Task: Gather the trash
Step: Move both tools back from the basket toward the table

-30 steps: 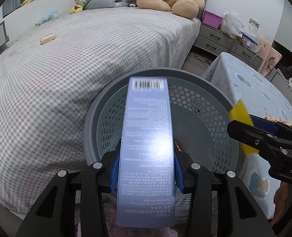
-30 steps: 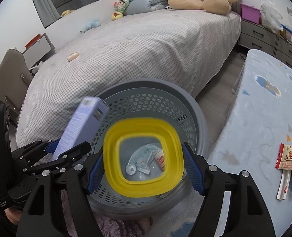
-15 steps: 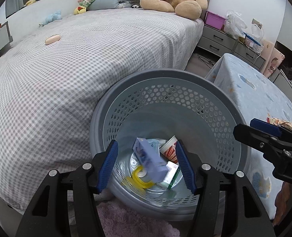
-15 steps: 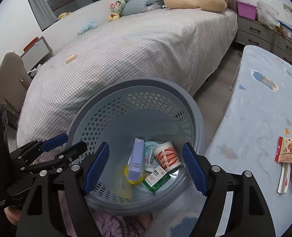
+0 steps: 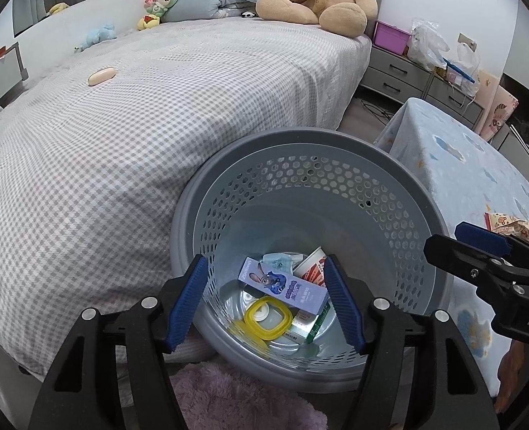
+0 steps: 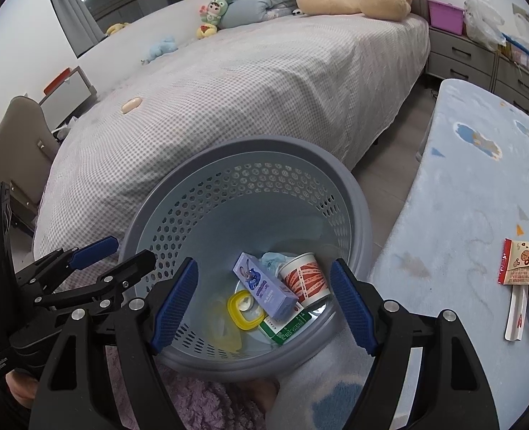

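Note:
A grey perforated basket point(image 5: 300, 134) point(image 6: 250, 143) stands on the floor between the bed and a low table. At its bottom lie a purple toothpaste box point(image 5: 282, 285) point(image 6: 264, 286), a yellow lid point(image 5: 266, 317) point(image 6: 243, 306), a red-and-white paper cup point(image 5: 312, 268) point(image 6: 305, 279) and a green-and-white carton point(image 5: 305, 326) point(image 6: 285, 324). My left gripper point(image 5: 262, 259) point(image 6: 128, 249) hovers over the basket, its jaws opening with nothing between them. My right gripper point(image 6: 263, 262) point(image 5: 479, 247) hangs open and empty above the basket too.
A snack wrapper point(image 6: 522, 265) point(image 5: 511, 222) with a white stick point(image 6: 515, 315) lies on the blue-clothed table point(image 6: 461, 197). The checked bed point(image 5: 157, 125) with a teddy bear point(image 5: 318, 0) runs behind the basket. A purple rug point(image 5: 235, 397) lies below, grey drawers point(image 5: 400, 71) behind.
A second ago the left gripper held the purple box and the right held the yellow lid above the basket. Both pieces have dropped in, and both grippers now stand empty and wider.

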Demonstrator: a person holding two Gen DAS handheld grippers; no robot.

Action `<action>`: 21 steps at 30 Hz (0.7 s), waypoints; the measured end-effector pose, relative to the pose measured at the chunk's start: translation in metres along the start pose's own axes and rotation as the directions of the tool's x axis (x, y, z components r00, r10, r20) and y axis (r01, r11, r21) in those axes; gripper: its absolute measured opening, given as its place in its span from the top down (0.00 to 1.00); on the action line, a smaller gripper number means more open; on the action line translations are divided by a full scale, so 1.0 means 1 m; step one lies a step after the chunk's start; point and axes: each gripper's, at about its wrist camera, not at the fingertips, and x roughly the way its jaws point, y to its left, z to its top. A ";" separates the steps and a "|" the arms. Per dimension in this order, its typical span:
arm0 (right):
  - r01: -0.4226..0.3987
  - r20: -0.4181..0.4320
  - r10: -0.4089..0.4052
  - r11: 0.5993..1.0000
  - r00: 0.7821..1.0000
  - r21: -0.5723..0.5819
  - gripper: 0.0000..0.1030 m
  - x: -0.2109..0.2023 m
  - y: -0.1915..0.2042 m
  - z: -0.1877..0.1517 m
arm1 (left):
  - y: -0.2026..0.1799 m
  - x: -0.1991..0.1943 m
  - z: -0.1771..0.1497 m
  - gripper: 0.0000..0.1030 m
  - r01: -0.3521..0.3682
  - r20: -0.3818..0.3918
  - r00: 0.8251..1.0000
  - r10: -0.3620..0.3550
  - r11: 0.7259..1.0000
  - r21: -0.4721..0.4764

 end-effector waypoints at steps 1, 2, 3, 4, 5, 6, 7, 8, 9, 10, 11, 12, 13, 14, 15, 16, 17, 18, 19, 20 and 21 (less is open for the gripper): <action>0.000 0.001 0.000 1.000 1.000 0.001 0.27 -0.001 0.000 0.000 | -0.001 -0.001 0.000 0.37 -0.001 0.000 1.000 0.001 1.000 0.001; -0.001 0.002 0.001 1.000 1.000 0.002 0.27 -0.001 -0.001 -0.001 | -0.001 -0.002 0.000 0.37 -0.001 0.000 1.000 0.001 1.000 0.002; -0.002 0.002 0.002 1.000 1.000 0.004 0.27 -0.002 -0.001 -0.001 | -0.001 -0.002 0.000 0.37 -0.001 0.001 1.000 0.001 1.000 0.002; -0.003 0.003 0.003 1.000 1.000 0.006 0.27 -0.004 -0.001 -0.002 | -0.001 -0.003 0.000 0.37 -0.001 0.001 1.000 0.001 1.000 0.004; -0.003 0.004 0.003 1.000 1.000 0.008 0.27 -0.005 -0.002 -0.003 | -0.002 -0.004 -0.001 0.37 -0.001 0.002 1.000 0.001 1.000 0.006; -0.003 0.004 0.003 1.000 1.000 0.009 0.27 -0.006 -0.002 -0.003 | -0.003 -0.005 -0.001 0.37 -0.001 0.002 1.000 0.001 1.000 0.008; -0.003 0.005 0.003 1.000 1.000 0.011 0.27 -0.007 -0.002 -0.004 | -0.004 -0.006 -0.001 0.37 -0.001 0.002 1.000 0.001 1.000 0.010; -0.003 0.006 0.003 1.000 1.000 0.012 0.27 -0.009 -0.003 -0.005 | -0.005 -0.007 -0.002 0.36 -0.002 0.003 1.000 0.002 1.000 0.012; -0.003 0.008 0.003 1.000 1.000 0.014 0.27 -0.010 -0.004 -0.005 | -0.006 -0.008 -0.002 0.36 -0.002 0.004 1.000 0.002 1.000 0.013; -0.003 0.010 0.003 1.000 1.000 0.016 0.27 -0.011 -0.004 -0.006 | -0.007 -0.009 -0.002 0.36 -0.002 0.005 1.000 0.002 1.000 0.016; -0.003 0.011 0.002 1.000 1.000 0.019 0.27 -0.013 -0.005 -0.007 | -0.009 -0.010 -0.002 0.36 -0.003 0.005 1.000 0.003 1.000 0.019; -0.002 0.013 0.002 1.000 1.000 0.021 0.27 -0.014 -0.006 -0.008 | -0.010 -0.010 -0.002 0.36 -0.003 0.006 1.000 0.003 1.000 0.022; -0.001 0.015 0.001 1.000 1.000 0.024 0.27 -0.016 -0.008 -0.009 | -0.012 -0.011 -0.003 0.36 -0.003 0.006 1.000 0.002 1.000 0.026; 0.000 0.017 0.000 1.000 1.000 0.027 0.27 -0.018 -0.009 -0.010 | -0.013 -0.012 -0.003 0.36 -0.002 0.007 1.000 0.002 1.000 0.029; 0.000 0.019 -0.001 1.000 1.000 0.029 0.27 -0.020 -0.010 -0.010 | -0.015 -0.013 -0.003 0.36 -0.001 0.008 1.000 0.001 0.999 0.032; 0.001 0.021 -0.002 0.999 1.000 0.032 0.27 -0.021 -0.011 -0.011 | -0.016 -0.014 -0.004 0.36 -0.001 0.009 1.000 0.001 0.999 0.036; 0.002 0.024 -0.003 0.999 1.000 0.036 0.27 -0.024 -0.013 -0.013 | -0.019 -0.016 -0.004 0.36 0.000 0.011 1.000 0.000 0.999 0.039; 0.003 0.026 -0.004 0.999 1.000 0.039 0.27 -0.026 -0.014 -0.014 | -0.020 -0.017 -0.005 0.36 0.001 0.013 1.000 -0.002 0.999 0.042; 0.004 0.028 -0.005 0.999 1.000 0.042 0.27 -0.028 -0.015 -0.016 | -0.022 -0.018 -0.006 0.36 0.002 0.013 1.000 -0.003 0.999 0.044; 0.005 0.030 -0.006 0.999 1.000 0.045 0.27 -0.030 -0.016 -0.017 | -0.025 -0.020 -0.006 0.35 0.004 0.014 1.000 -0.004 0.999 0.048; 0.006 0.031 -0.007 0.999 0.999 0.048 0.27 -0.032 -0.018 -0.018 | -0.027 -0.021 -0.007 0.34 0.005 0.015 1.000 -0.006 0.999 0.051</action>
